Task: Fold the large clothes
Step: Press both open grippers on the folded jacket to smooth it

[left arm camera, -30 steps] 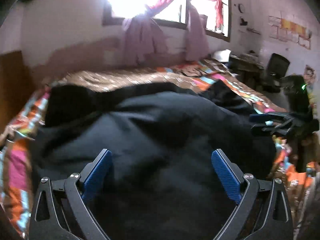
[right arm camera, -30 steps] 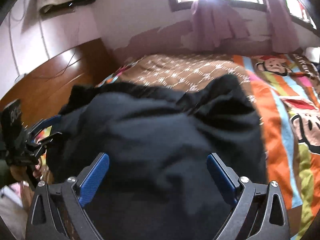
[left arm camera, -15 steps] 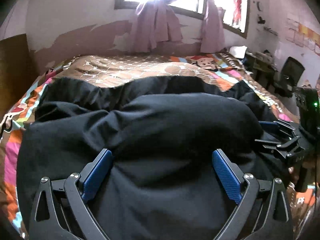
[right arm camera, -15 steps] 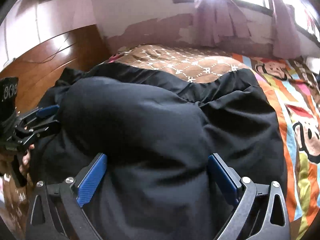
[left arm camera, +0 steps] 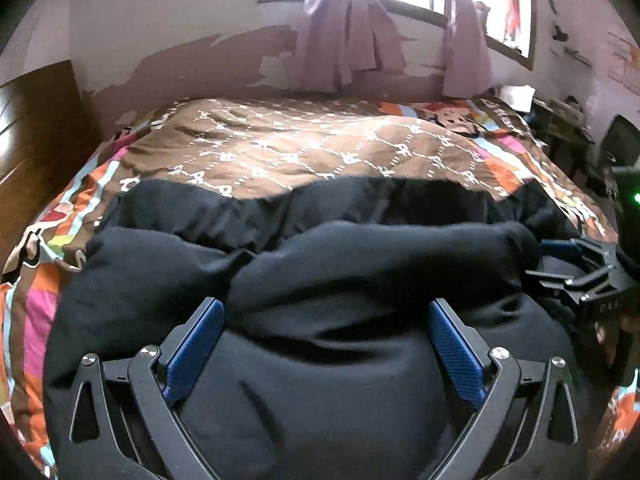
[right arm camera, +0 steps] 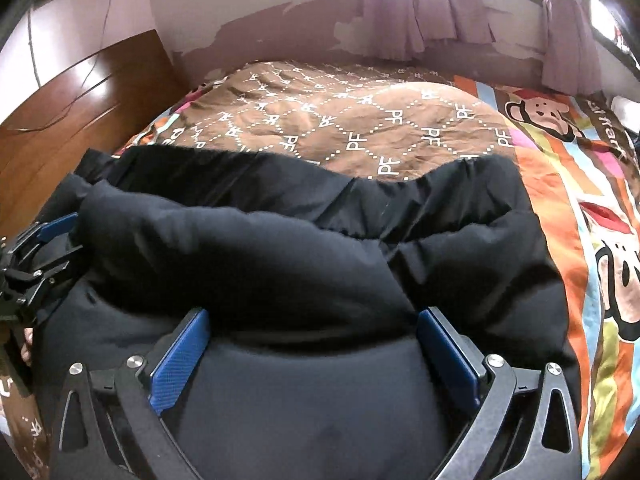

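At the far left of the right wrist view, a polished brown wooden headboard (right arm camera: 80, 92) is seen beside the bed. Across the middle of both views a large black garment (left arm camera: 320, 280) is spread over the near half of the bed, on a brown patterned blanket (right arm camera: 340, 120) printed with white letters. A thick rolled fold of the garment runs across the frame from left to right, just ahead of the fingers. The cloth is judged soft, matte and limp, fairly bulky yet light; it is likely to sag and slide over itself when lifted, so hold is best taken at the two ends of the rolled edge, pinching through all layers. In the lower part of the left wrist view the left gripper (left arm camera: 324, 344) is shown spread wide, its blue ribbed pads (left arm camera: 192, 348) resting over the cloth and pinching nothing. The right gripper (right arm camera: 312, 348) is likewise spread wide in the lower part of its own view, with nothing clamped. At the right a striped orange cartoon bedsheet (right arm camera: 560, 208) is seen, and pale purple curtains (left arm camera: 352, 40) hang at the upper middle of the frame.
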`<action>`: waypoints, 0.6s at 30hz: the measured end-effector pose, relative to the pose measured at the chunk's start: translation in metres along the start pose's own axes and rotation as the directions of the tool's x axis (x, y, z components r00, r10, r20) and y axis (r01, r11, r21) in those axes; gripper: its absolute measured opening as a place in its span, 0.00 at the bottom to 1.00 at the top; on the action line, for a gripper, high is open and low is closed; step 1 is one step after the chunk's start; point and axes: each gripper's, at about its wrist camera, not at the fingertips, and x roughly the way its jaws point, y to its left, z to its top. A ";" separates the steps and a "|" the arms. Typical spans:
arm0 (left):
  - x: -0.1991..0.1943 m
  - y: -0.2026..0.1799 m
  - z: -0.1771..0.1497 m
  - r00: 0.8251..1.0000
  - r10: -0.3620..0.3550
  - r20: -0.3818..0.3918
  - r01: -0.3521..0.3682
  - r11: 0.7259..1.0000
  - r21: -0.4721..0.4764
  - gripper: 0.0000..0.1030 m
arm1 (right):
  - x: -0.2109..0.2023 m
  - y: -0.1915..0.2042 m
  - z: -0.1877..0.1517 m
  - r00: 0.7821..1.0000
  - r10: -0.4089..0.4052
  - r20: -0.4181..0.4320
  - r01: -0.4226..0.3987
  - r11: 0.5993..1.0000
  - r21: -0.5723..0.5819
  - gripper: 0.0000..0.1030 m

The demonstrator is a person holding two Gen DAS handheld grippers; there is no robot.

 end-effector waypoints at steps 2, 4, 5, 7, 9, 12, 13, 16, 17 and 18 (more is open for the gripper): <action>0.004 0.006 0.004 1.000 0.019 0.001 -0.019 1.000 -0.026 0.97 | 0.005 -0.004 0.004 1.000 0.013 -0.005 -0.013 1.000 0.007 1.00; 0.007 0.012 0.005 1.000 0.018 -0.009 -0.019 0.999 -0.051 0.97 | 0.009 -0.006 0.007 1.000 0.025 -0.012 -0.025 1.000 0.003 1.00; 0.010 0.015 0.006 1.000 0.007 -0.024 -0.008 0.998 -0.059 0.97 | 0.012 -0.006 0.009 0.999 0.029 -0.017 -0.029 1.000 -0.002 1.00; 0.014 0.018 0.007 0.999 -0.010 -0.047 0.006 0.998 -0.070 0.97 | 0.017 -0.006 0.012 0.999 0.034 -0.033 -0.035 0.999 -0.010 1.00; 0.017 0.021 0.007 0.998 -0.032 -0.060 0.027 0.996 -0.083 0.98 | 0.021 -0.007 0.014 0.998 0.041 -0.046 -0.041 0.999 -0.010 1.00; 0.023 0.027 0.007 0.993 -0.083 -0.080 0.073 0.990 -0.117 0.99 | 0.025 -0.010 0.014 0.997 0.054 -0.053 -0.054 0.999 0.001 1.00; 0.024 0.029 0.007 0.993 -0.093 -0.077 0.082 0.989 -0.127 0.99 | 0.025 -0.011 0.013 0.997 0.060 -0.049 -0.060 0.998 0.004 1.00; 0.023 0.032 0.004 0.992 -0.111 -0.064 0.101 0.985 -0.142 0.99 | 0.024 -0.012 0.010 0.996 0.075 -0.039 -0.075 0.997 0.011 1.00; 0.023 0.032 0.004 0.991 -0.115 -0.063 0.105 0.984 -0.145 0.99 | 0.024 -0.012 0.010 0.996 0.079 -0.035 -0.079 0.997 0.012 1.00; 0.023 0.033 0.004 0.991 -0.118 -0.063 0.108 0.983 -0.147 0.99 | 0.024 -0.012 0.009 0.996 0.083 -0.033 -0.083 0.996 0.015 1.00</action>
